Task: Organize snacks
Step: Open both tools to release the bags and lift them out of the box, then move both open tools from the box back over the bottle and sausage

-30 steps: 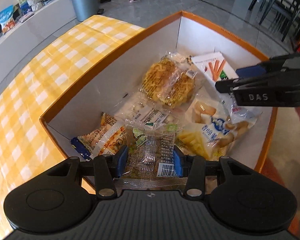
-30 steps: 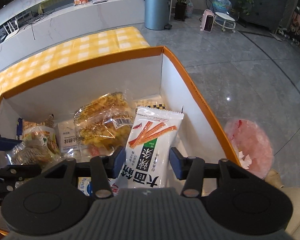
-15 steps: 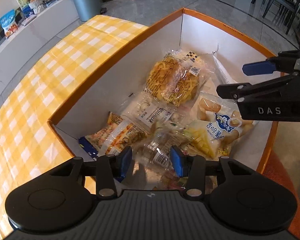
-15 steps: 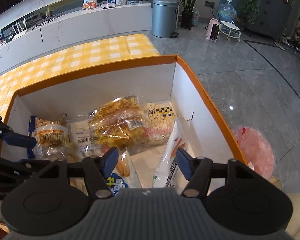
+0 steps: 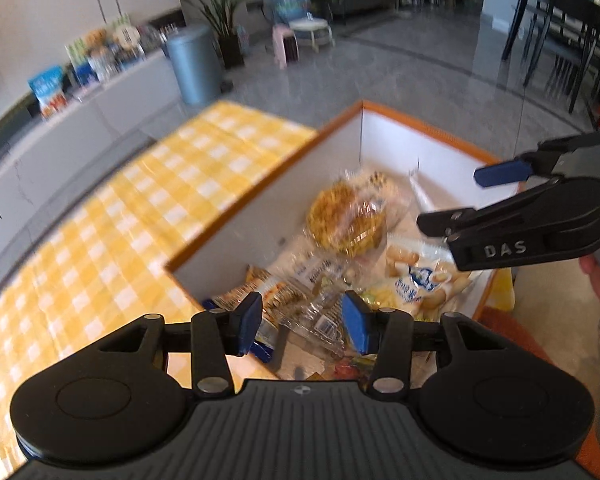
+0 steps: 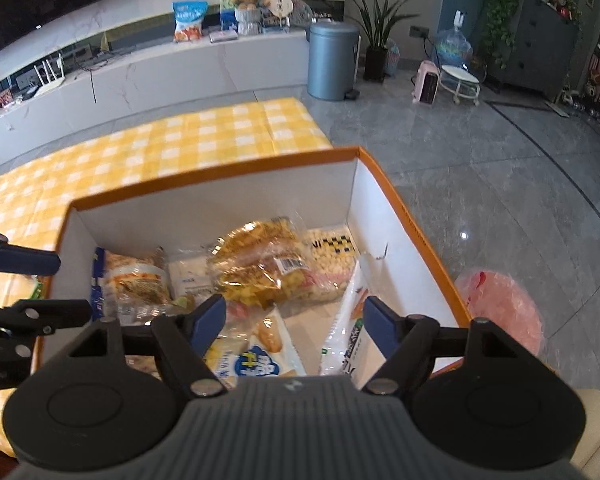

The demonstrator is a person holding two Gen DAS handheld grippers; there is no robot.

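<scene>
An orange-rimmed white box (image 6: 216, 174) (image 5: 260, 188) on the yellow checked table holds several snack packets. My left gripper (image 5: 302, 322) is open and empty above the box's near corner, over a clear packet (image 5: 320, 320). My right gripper (image 6: 294, 326) is open and empty above the box. A white packet with red sticks (image 6: 354, 320) leans against the right wall below it. A yellow noodle-like packet (image 6: 260, 260) (image 5: 348, 220) lies in the middle. A blue-and-white biscuit bag (image 6: 256, 360) (image 5: 420, 276) lies near the front. The right gripper also shows in the left wrist view (image 5: 456, 200).
The yellow checked tablecloth (image 6: 160, 144) extends left and behind the box. A grey bin (image 6: 332, 64) and a white counter with more snacks (image 6: 188, 20) stand beyond. A pink bag (image 6: 500, 308) lies on the floor to the right.
Both grippers let go of their packets and opened: the clear packet and the red-stick packet dropped into the box. Both grippers then rose and pulled back.
</scene>
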